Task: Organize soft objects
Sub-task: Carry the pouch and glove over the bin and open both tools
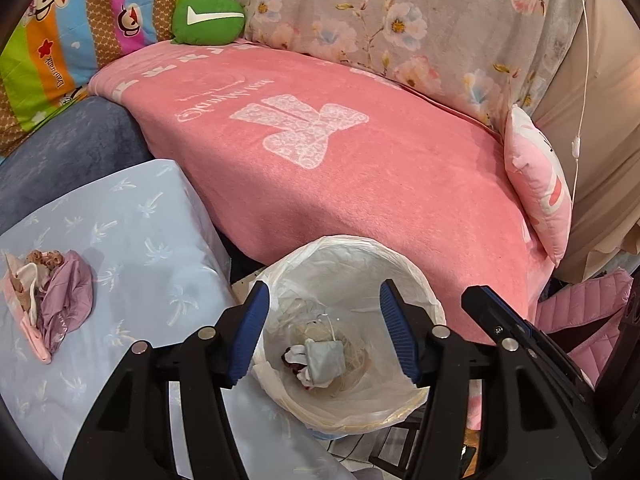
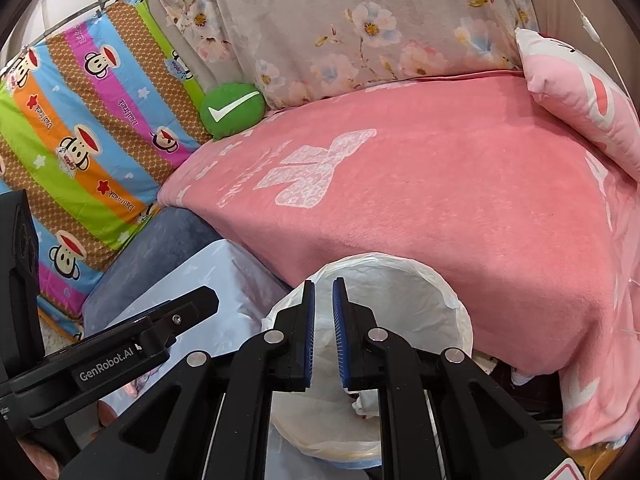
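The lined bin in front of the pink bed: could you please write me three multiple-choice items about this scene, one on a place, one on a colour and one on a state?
1. Where does the small grey cloth bundle lie?
A. On the pink blanket
B. Inside the lined bin
C. On the blue table cover

2. What colour is the round cushion with the white tick?
A. Green
B. Red
C. Yellow

3. How does the left gripper stand?
A. Shut on a cloth
B. Shut on nothing
C. Open, nothing between its pads

Answers: 1 B, it sits at the bottom of the bin. 2 A, it is plainly green. 3 C, its blue pads stand wide apart above the bin.
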